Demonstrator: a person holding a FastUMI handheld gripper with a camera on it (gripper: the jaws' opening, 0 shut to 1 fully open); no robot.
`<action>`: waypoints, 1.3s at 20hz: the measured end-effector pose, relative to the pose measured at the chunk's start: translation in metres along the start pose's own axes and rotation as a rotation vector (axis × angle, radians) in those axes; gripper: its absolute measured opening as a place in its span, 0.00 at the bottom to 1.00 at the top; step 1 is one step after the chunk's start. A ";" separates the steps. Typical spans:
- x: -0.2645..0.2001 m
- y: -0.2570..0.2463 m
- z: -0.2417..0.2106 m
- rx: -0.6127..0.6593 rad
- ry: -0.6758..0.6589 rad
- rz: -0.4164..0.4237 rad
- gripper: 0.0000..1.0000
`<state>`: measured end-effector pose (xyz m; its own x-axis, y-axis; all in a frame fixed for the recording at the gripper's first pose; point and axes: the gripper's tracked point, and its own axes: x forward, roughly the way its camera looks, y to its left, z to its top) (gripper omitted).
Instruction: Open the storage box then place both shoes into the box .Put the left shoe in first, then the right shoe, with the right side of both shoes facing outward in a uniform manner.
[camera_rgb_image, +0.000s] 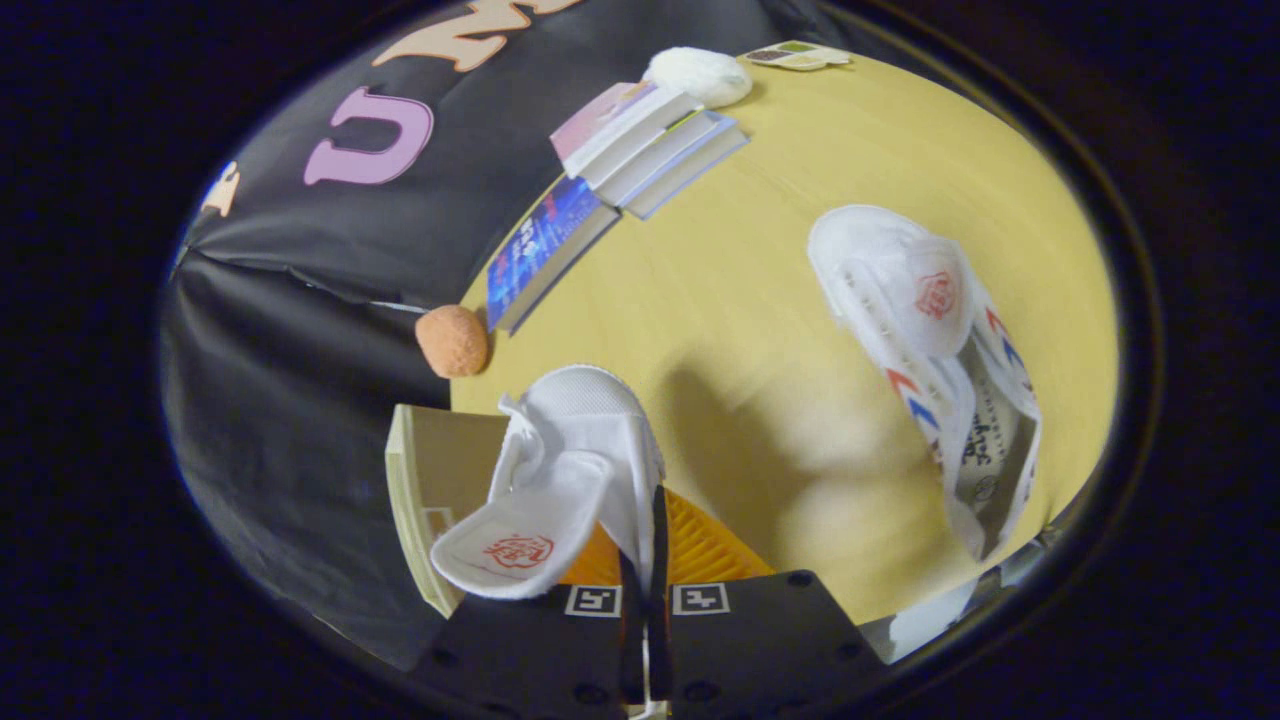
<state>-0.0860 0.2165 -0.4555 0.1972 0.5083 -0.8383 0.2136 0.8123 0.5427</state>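
Tongs: fingers drawn nearly together, pinching the thin upper edge of a white shoe, which hangs from them with its tongue flopped forward and its toe pointing away; the grip on the collar looks chosen so the shoe can be carried and lowered sideways, though which foot it fits cannot be told. Storage box: pale cardboard, just beside and below the held shoe, open side toward the tongs, an orange ribbed surface showing next to it under the fingers; the shoe appears poised over or at its mouth, so the first placing seems under way, not finished. Second shoe: white with red and blue chevrons, lying on its side on the yellow counter, well apart from the box, waiting its turn. Orange ball: at the counter's edge beyond the box. Books: several in a row along the far edge, clear of the working area. White fluffy ball and a small card: farthest, past the books.
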 end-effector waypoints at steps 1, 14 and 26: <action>-0.004 0.019 -0.002 0.004 0.004 0.034 0.05; 0.006 0.239 -0.063 -0.057 0.072 0.259 0.04; 0.106 0.268 -0.114 -0.007 -0.064 0.083 0.05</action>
<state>-0.1169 0.5205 -0.4048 0.2750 0.5543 -0.7856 0.1872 0.7706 0.6092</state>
